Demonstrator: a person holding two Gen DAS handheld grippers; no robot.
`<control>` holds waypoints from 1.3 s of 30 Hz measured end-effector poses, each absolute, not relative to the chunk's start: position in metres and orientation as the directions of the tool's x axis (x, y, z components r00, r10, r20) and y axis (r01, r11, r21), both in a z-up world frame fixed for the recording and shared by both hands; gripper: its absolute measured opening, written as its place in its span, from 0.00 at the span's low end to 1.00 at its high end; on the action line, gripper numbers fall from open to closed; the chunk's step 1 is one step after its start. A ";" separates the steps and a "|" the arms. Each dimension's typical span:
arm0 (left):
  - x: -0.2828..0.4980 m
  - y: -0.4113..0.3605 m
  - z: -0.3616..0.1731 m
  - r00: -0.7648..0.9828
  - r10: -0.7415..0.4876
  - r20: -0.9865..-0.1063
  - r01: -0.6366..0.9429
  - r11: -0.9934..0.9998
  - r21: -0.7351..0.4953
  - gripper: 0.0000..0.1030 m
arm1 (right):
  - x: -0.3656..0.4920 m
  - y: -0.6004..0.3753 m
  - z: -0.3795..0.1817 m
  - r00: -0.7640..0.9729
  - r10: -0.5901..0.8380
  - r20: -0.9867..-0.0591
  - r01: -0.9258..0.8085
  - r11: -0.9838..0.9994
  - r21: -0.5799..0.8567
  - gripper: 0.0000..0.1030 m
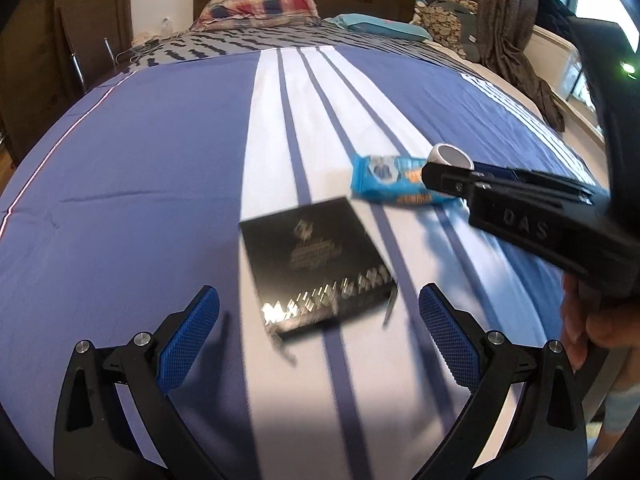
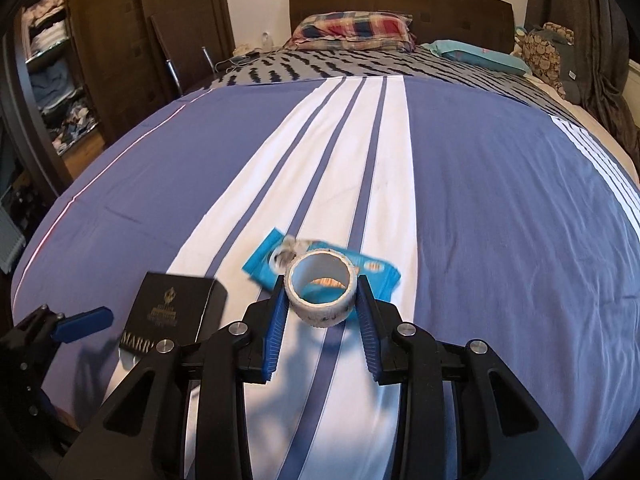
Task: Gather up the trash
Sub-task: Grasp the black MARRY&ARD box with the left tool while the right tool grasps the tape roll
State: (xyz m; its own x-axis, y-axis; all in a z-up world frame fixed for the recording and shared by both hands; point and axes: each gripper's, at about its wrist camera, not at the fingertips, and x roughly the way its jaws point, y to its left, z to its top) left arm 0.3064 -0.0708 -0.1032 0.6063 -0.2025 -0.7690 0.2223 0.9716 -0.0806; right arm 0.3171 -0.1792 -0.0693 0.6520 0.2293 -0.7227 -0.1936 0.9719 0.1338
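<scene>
Two grippers over a striped bed (image 2: 500, 200) — the right gripper (image 2: 321, 308) clamps a tape roll (image 2: 322, 294) above a blue wrapper (image 2: 272, 254), the left gripper (image 1: 319, 330) gapes wide before a black box (image 1: 316, 264) — pillows (image 2: 352, 30) lie beyond.

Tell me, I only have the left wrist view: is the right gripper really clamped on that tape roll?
Observer: Yes. In the right wrist view both blue pads press the sides of the tape roll, so the right gripper is shut on it.
Operator: Which way does the roll face?
Observer: Its hole faces the camera, and the blue wrapper shows through it.
Operator: What's at the room's far left?
Observer: An open wardrobe with stacked clothes.
</scene>
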 end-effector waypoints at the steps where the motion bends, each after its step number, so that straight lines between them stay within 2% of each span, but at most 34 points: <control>1: 0.313 -0.075 -0.105 0.605 -0.194 -0.772 0.212 0.974 -0.079 0.92 | 0.318 -0.180 -0.069 0.654 0.232 -0.720 -0.194 0.972 0.137 0.34; 8: 0.339 -0.083 -0.121 0.572 -0.135 -0.809 0.146 0.987 -0.062 0.91 | 0.317 -0.189 -0.067 0.663 0.241 -0.709 -0.199 0.970 0.143 0.33; 11: 0.339 -0.081 -0.120 0.582 -0.117 -0.805 0.135 0.990 -0.046 0.76 | 0.322 -0.188 -0.070 0.649 0.251 -0.718 -0.220 0.966 0.139 0.33; 20: 0.341 -0.070 -0.118 0.588 -0.134 -0.798 0.152 0.987 -0.054 0.75 | 0.338 -0.180 -0.080 0.634 0.234 -0.737 -0.225 0.968 0.113 0.35; 21: 0.341 -0.070 -0.118 0.587 -0.135 -0.798 0.154 0.987 -0.053 0.75 | 0.338 -0.180 -0.080 0.635 0.236 -0.736 -0.224 0.968 0.117 0.36; 22: 0.341 -0.070 -0.119 0.587 -0.135 -0.798 0.156 0.986 -0.052 0.75 | 0.338 -0.181 -0.080 0.636 0.236 -0.735 -0.222 0.968 0.118 0.42; 25: 0.343 -0.069 -0.119 0.585 -0.139 -0.799 0.160 0.986 -0.055 0.75 | 0.341 -0.183 -0.082 0.631 0.225 -0.742 -0.212 0.971 0.114 0.69; 35: 0.348 -0.066 -0.120 0.581 -0.156 -0.799 0.169 0.983 -0.069 0.75 | 0.362 -0.193 -0.098 0.554 0.329 -0.765 -0.235 0.943 0.235 0.70; 39: 0.349 -0.065 -0.120 0.581 -0.156 -0.799 0.169 0.983 -0.069 0.75 | 0.359 -0.187 -0.099 0.546 0.331 -0.770 -0.252 0.941 0.226 0.68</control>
State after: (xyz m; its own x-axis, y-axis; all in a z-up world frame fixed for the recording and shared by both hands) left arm 0.3485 -0.0647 -0.1204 0.5805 -0.1561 -0.7991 0.1691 0.9832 -0.0692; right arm 0.3589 -0.1868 -0.0987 0.5460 0.3310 -0.7696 -0.2517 0.9410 0.2261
